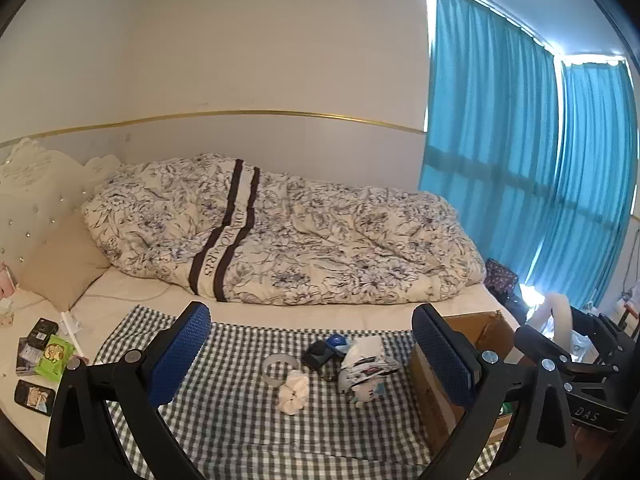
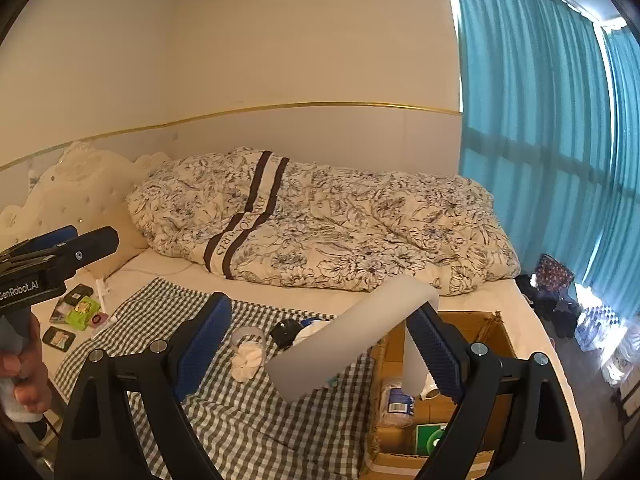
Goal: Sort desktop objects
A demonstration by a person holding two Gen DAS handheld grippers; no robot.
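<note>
bed (image 1: pixel 360 312) under a floral quilt (image 1: pixel 280 232) | check cloth (image 1: pixel 248 412) on its near edge | box (image 2: pixel 476 332) at the cloth's right end | white tube (image 2: pixel 352 336) tilted between cloth and box, against right gripper (image 2: pixel 320 348) inner right finger, jaws wide apart | left gripper (image 1: pixel 312 356) gaping, empty | tape ring (image 1: pixel 279 368), scrunchie (image 1: pixel 294 392) touching on the cloth

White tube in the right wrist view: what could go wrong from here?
1. The right gripper's jaws are wide open and the blurred white tube slants between them, mostly above the checked cloth; it may miss the cardboard box.
2. It could drop onto the scrunchie lying near it on the cloth.
</note>
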